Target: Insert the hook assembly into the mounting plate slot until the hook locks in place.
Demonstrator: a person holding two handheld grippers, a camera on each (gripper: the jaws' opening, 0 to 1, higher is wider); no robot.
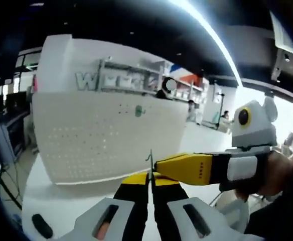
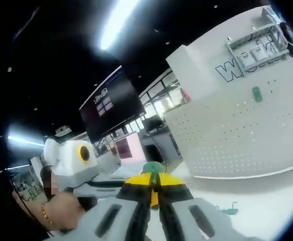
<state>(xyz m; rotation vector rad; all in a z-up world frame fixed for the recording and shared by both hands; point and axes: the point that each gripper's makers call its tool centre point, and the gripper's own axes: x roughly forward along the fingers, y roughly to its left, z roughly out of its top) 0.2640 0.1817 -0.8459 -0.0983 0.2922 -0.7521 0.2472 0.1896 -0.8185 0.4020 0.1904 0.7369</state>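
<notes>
White pegboard [image 1: 106, 135] stands ahead; before it, my left gripper [image 1: 150, 183] pinches a thin hook [image 1: 149, 163], right gripper [image 2: 155, 190] pressed together.

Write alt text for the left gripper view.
The left gripper, jaws closed on a thin metal hook, meets the right gripper coming in from the right, held in a person's hand. Behind them stands a white pegboard with a small green hook on a white table.
</notes>
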